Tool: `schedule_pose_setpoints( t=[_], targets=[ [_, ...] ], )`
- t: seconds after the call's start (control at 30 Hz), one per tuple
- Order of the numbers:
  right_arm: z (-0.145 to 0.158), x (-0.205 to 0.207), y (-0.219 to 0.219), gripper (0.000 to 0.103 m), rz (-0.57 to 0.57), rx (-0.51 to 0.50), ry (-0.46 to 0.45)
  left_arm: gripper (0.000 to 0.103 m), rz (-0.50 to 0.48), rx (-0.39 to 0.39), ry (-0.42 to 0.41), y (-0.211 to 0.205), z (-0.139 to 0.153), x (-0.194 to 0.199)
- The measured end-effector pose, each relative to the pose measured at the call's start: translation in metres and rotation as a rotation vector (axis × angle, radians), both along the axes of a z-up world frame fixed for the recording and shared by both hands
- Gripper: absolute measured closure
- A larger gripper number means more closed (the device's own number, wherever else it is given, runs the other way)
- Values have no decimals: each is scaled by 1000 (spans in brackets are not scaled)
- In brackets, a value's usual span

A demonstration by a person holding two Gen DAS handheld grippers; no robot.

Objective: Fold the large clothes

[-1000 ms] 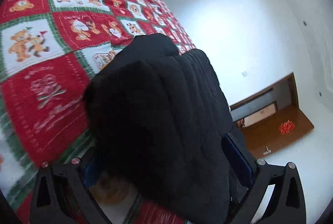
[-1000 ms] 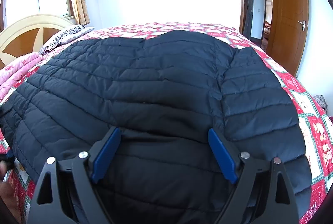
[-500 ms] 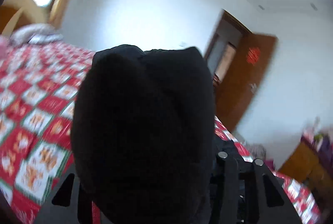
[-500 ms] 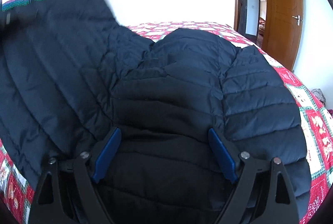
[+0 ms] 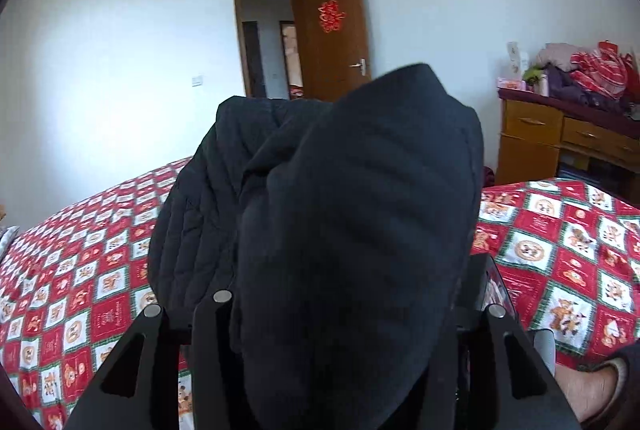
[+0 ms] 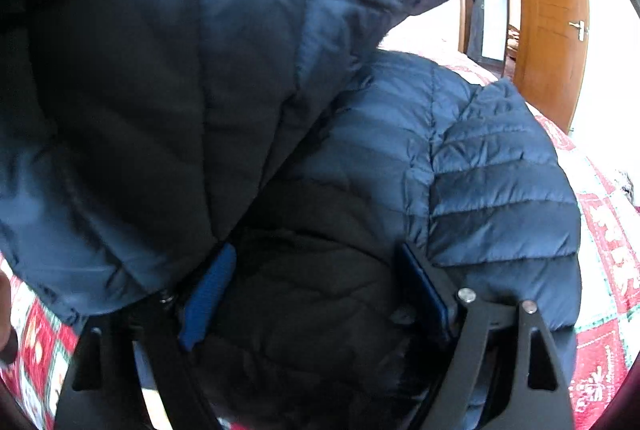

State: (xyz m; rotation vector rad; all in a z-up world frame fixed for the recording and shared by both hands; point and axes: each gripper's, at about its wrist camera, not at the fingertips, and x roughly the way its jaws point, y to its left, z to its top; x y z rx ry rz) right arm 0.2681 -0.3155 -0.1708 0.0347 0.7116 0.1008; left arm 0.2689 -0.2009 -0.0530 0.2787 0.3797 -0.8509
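Note:
A dark navy quilted down jacket [image 6: 492, 170] lies spread on the bed. My left gripper [image 5: 348, 290] is shut on a thick part of the jacket [image 5: 360, 210] and holds it up off the bed, so the fabric hides the fingertips. In the right wrist view that raised flap [image 6: 160, 70] hangs over the left and top of the picture, lining side showing. My right gripper [image 6: 316, 290] rests low on the near edge of the jacket. Its jaws are closing slightly but still stand wide, with fabric bulging between the blue pads [image 6: 208, 294].
The bed has a red, white and green patterned bedspread [image 5: 80, 270]. A brown door [image 5: 336, 30] stands open beyond the bed. A wooden dresser [image 5: 560, 138] piled with things stands at the right. A person's slippered foot [image 5: 600, 382] shows at the lower right.
The left gripper narrowed onto the jacket, rose and rolled upright, carrying that side up and across. In the right wrist view the flap now covers the left half. The right gripper stayed put.

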Motion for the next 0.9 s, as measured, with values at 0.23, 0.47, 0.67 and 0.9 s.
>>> schedule_pose_setpoints(
  t=[0.23,0.47,0.67,0.9],
  targets=[
    [13,-11,-6,17,80,12,15,51,-58,-67,91,34,21,8],
    [39,-20,-47,16,-35,209,3,51,-29,5,37,28,14,5],
    [51,-26,-79,16,-166,353,-40,51,-85,189,-107,-20,-13,-17],
    [61,-49,-106,16,-243,503,-146,44,-156,338,-210,-61,-37,-26]
  ],
)
